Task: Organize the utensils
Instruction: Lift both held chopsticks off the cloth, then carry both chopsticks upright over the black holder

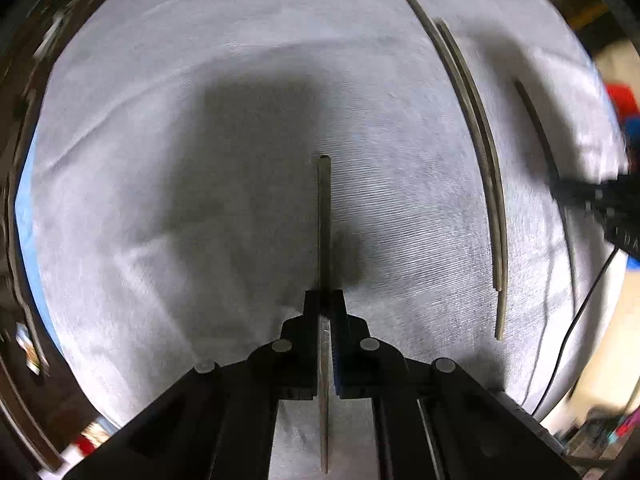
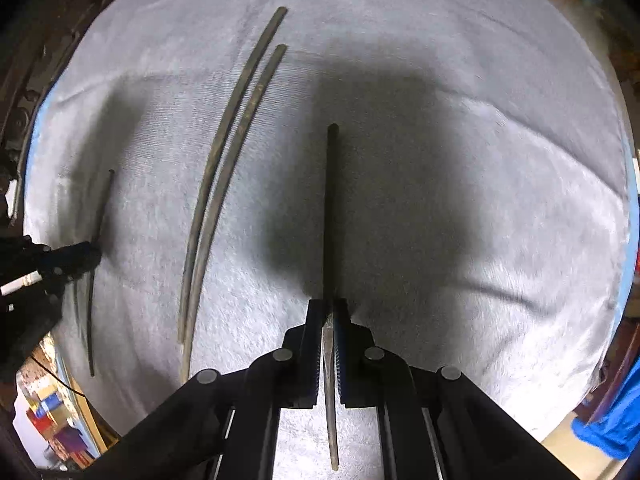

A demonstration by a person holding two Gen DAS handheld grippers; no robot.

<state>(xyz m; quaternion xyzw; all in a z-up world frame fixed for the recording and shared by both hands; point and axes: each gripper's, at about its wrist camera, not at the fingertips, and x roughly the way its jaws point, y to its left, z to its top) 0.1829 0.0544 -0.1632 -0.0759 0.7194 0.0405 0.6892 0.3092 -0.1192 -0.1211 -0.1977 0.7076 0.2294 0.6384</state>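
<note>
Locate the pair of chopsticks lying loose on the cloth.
The loose chopstick pair lies side by side on the white cloth, between the left tongs and right tongs.

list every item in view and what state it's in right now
left gripper: shut on a chopstick, pointing down at the cloth
left-held chopstick: clamped between the jaws, straight along them
right gripper: shut on a chopstick, pointing down
right-held chopstick: clamped between the jaws
chopstick pair: lying side by side on the cloth, ends staggered, not held
white cloth: spread out, wrinkled
</note>
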